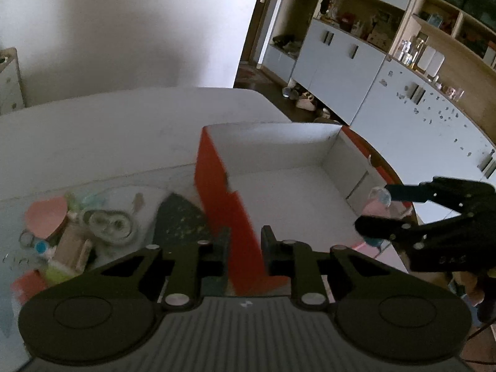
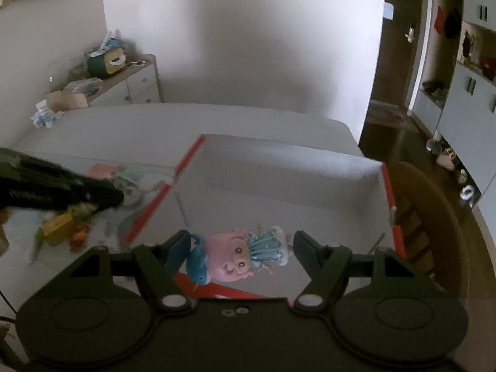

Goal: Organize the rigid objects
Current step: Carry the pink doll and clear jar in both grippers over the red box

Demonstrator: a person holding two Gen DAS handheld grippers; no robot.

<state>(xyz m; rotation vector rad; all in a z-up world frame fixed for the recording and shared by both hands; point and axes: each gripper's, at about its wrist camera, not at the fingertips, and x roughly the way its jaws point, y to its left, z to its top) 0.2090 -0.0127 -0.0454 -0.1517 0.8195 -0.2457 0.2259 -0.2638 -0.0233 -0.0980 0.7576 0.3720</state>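
A red cardboard box [image 1: 217, 179] with a white inside stands open on the white table [image 1: 108, 130]. My left gripper [image 1: 245, 248] is shut on the box's near left wall, which fills the gap between its fingers. My right gripper [image 2: 240, 254] is shut on a pink toy figure [image 2: 229, 260] in a light blue dress, held sideways above the near part of the box [image 2: 389, 192]. In the left wrist view the right gripper [image 1: 373, 209] and the toy [image 1: 379, 197] sit at the box's right wall. The left gripper [image 2: 117, 197] shows dark at the left in the right wrist view.
Left of the box lies a heap of small items: a pink disc [image 1: 46, 217], a round metal piece [image 1: 110, 223], a wooden block [image 1: 73, 245], a dark mat [image 1: 179, 220]. A wooden chair [image 2: 434, 217] stands right of the table. Cabinets [image 1: 341, 71] line the far wall.
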